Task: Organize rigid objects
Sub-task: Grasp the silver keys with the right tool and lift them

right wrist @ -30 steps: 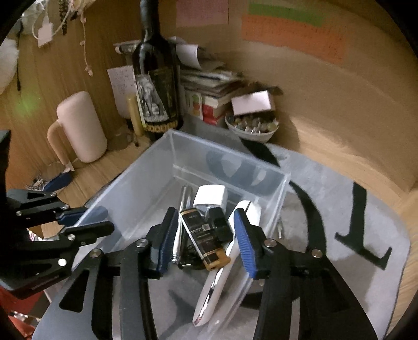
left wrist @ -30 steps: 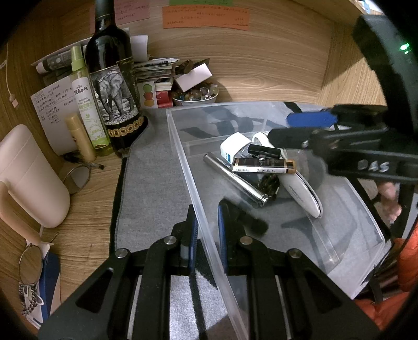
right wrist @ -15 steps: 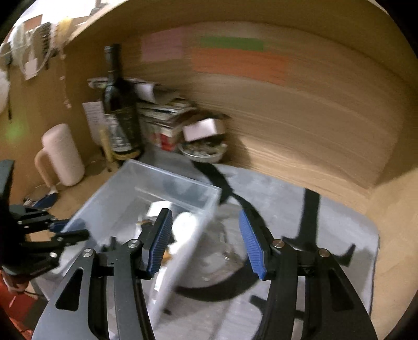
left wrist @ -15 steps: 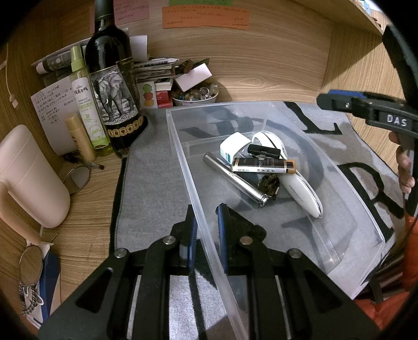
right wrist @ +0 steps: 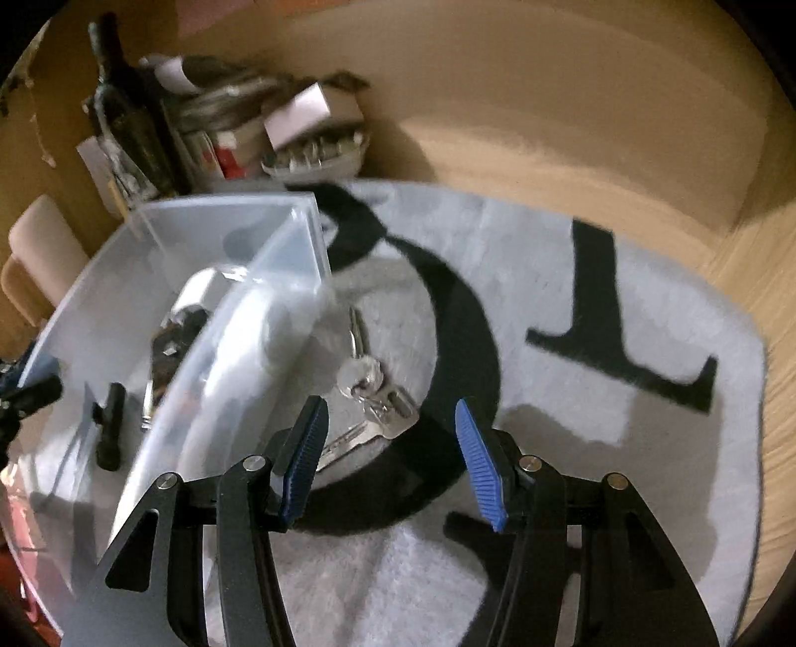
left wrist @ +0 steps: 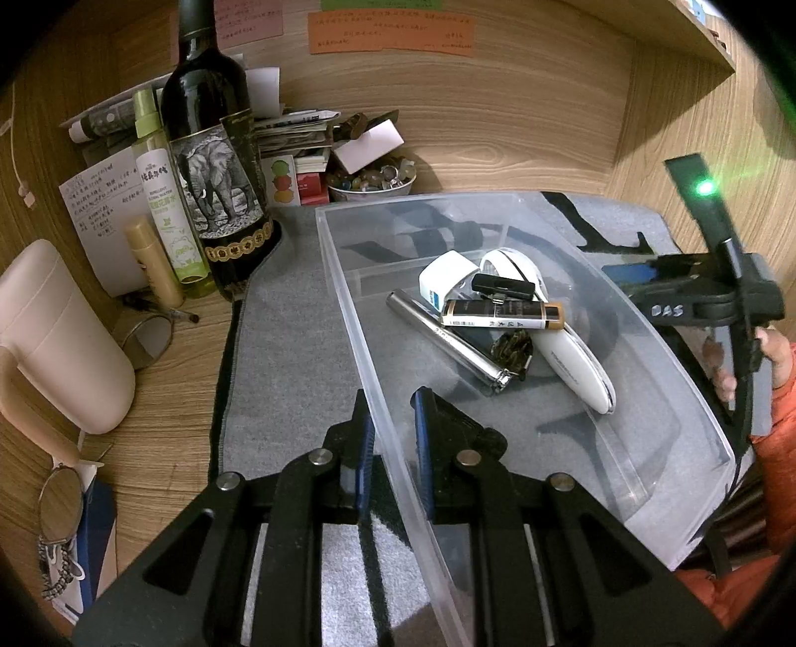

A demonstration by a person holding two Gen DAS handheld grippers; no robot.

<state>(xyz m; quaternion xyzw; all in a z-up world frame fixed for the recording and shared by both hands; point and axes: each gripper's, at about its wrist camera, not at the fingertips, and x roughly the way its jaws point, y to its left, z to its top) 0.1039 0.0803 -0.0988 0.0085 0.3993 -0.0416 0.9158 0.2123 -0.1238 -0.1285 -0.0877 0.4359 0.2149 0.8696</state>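
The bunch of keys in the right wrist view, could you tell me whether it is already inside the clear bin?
No, the bunch of keys lies on the grey mat just outside the clear bin wall, ahead of the open right claw.

Wood-panel walls [left wrist: 522, 114], dim warm light

Home desk nook, wood-panelled. Wine bottle [left wrist: 214, 149] stands at back-left; spray bottle [left wrist: 166, 199] just beside it, books/papers [left wrist: 293, 134] behind, bowl of trinkets [left wrist: 370, 179] to its right, sticky notes [left wrist: 390, 32] on wall above.

A bunch of silver keys [right wrist: 370, 398] lies flat on the grey mat, just beside the clear bin [right wrist: 278, 239].
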